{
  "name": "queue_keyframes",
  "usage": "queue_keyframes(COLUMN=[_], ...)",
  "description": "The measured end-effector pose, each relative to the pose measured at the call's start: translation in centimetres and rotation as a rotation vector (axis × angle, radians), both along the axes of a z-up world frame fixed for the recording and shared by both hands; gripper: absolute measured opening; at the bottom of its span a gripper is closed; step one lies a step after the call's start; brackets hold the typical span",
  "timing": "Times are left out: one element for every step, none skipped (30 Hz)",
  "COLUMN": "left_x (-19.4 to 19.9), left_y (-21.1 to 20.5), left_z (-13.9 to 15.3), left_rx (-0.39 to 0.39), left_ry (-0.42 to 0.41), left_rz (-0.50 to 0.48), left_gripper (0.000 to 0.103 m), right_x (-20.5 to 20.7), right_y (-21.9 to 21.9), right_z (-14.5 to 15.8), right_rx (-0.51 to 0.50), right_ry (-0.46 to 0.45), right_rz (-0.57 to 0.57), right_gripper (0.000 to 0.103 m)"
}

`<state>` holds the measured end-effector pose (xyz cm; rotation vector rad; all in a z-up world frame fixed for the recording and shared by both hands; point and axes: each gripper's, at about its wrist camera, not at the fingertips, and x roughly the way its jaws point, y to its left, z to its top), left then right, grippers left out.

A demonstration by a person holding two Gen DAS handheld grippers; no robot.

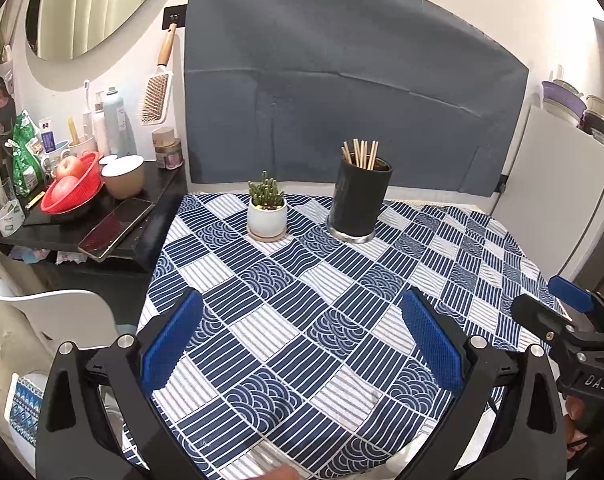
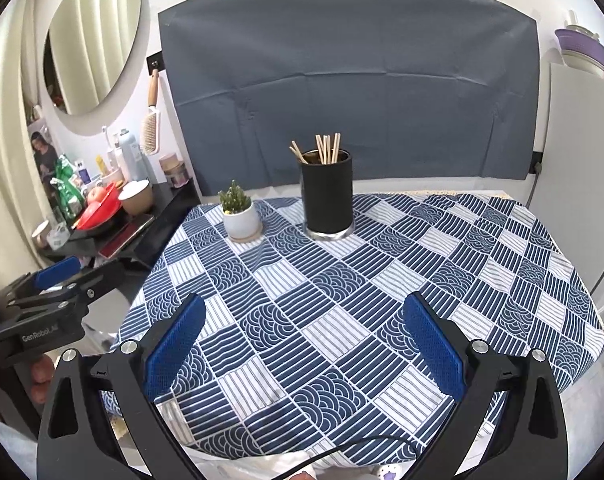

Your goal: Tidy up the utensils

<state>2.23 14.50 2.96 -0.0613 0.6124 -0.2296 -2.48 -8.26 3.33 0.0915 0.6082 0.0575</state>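
A black cylindrical holder (image 1: 357, 200) (image 2: 327, 196) stands at the back of the table on the blue-and-white patterned cloth (image 1: 302, 320) (image 2: 341, 300). Several wooden chopsticks (image 1: 361, 154) (image 2: 325, 148) stand upright in it. My left gripper (image 1: 302, 320) is open and empty, held above the near part of the table. My right gripper (image 2: 303, 320) is open and empty too, also over the near part. Each gripper shows at the edge of the other's view: the right one (image 1: 573, 320) and the left one (image 2: 58, 276).
A small cactus in a white pot (image 1: 266, 210) (image 2: 241, 216) stands left of the holder. A black side shelf (image 1: 102, 220) at the left carries a red basket with apples, a bowl, a phone and bottles. A white chair (image 1: 54, 312) stands beside the table. A white appliance (image 1: 561, 200) stands at the right.
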Motion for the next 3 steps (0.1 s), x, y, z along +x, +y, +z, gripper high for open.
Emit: queue_keyframes(left_x=[0.14,0.28,0.47], left_y=[-0.03,-0.03,-0.02], left_z=[0.06,0.14,0.22], left_rx=[-0.003,-0.003,-0.001], left_ry=[-0.002,-0.004,-0.007], left_rz=[0.001,0.008,0.021], left_gripper=[0.097,0.097,0.097], right_x=[0.09,0.21,0.32], right_y=[-0.06,-0.16,-0.25], right_z=[0.07,0.15,0.21], right_rx=[-0.004,-0.009,-0.013], right_ry=[-0.003,-0.006,-0.008], right_rz=[-0.002,-0.002,-0.003], right_gripper=[0.095,0.095,0.095])
